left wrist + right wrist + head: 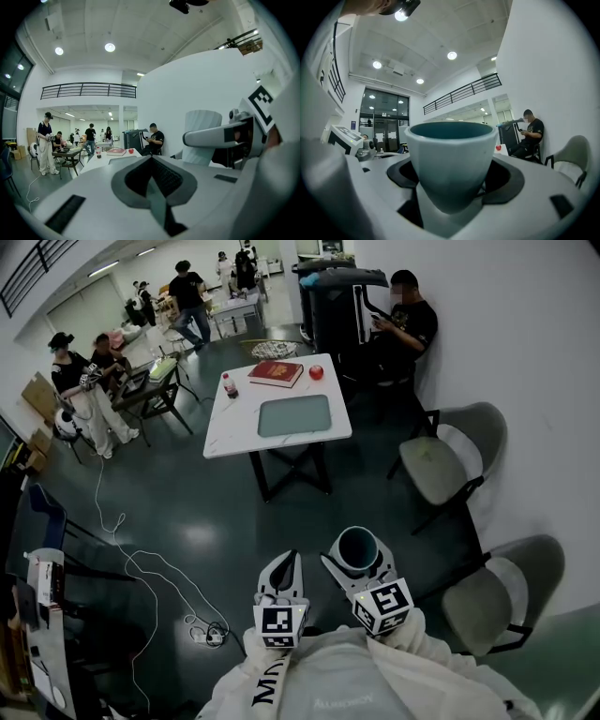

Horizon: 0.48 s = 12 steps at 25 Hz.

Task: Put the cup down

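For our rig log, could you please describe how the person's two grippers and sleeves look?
Both the left gripper and right gripper are light grey, with tapered jaws lined by dark pads. Each carries a white cube printed with black square markers. The person wears an off-white top with dark lettering.

The sweatshirt [375, 682] bears large letters beginning "MD"; nothing else legible.
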Available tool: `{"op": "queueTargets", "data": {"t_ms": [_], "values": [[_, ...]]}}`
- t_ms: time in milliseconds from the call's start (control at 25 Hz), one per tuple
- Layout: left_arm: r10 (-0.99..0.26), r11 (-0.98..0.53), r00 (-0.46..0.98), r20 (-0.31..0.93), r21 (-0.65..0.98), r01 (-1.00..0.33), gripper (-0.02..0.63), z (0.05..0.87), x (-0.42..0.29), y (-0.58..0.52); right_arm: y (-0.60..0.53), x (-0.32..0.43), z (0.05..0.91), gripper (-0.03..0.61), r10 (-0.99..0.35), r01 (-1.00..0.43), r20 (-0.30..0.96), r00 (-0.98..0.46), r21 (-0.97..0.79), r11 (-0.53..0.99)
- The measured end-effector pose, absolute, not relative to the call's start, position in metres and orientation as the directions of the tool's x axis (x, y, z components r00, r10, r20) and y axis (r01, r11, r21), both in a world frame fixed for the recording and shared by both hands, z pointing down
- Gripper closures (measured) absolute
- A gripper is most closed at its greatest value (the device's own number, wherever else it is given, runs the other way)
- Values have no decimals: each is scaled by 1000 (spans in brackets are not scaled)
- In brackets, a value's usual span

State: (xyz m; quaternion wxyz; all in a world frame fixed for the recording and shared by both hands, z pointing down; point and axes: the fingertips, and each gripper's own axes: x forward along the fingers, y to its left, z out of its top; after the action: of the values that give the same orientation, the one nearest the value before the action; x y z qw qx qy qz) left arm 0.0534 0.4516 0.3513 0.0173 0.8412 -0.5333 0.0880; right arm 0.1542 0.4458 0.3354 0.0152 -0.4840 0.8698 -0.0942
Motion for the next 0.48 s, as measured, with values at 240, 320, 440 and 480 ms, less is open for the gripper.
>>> {"op": "queueTargets", "data": {"t_ms": [240, 320, 440, 480], "values": [[-891, -432, 414, 184, -68, -899, 603, 360, 79, 453, 443, 174, 347, 198, -830, -824, 80, -552, -204, 528], [-896, -421, 403, 185, -69, -904, 603, 362, 79, 449, 439, 176, 349, 198, -824, -819, 83, -560, -207, 535], [-906, -398, 380, 184, -69, -915, 603, 364, 74, 443, 433, 175, 351, 198, -816, -810, 81, -573, -211, 548], [-907, -396, 378, 183, -67, -916, 603, 364, 74, 442, 431, 174, 351, 198, -813, -807, 80, -576, -211, 551]]}}
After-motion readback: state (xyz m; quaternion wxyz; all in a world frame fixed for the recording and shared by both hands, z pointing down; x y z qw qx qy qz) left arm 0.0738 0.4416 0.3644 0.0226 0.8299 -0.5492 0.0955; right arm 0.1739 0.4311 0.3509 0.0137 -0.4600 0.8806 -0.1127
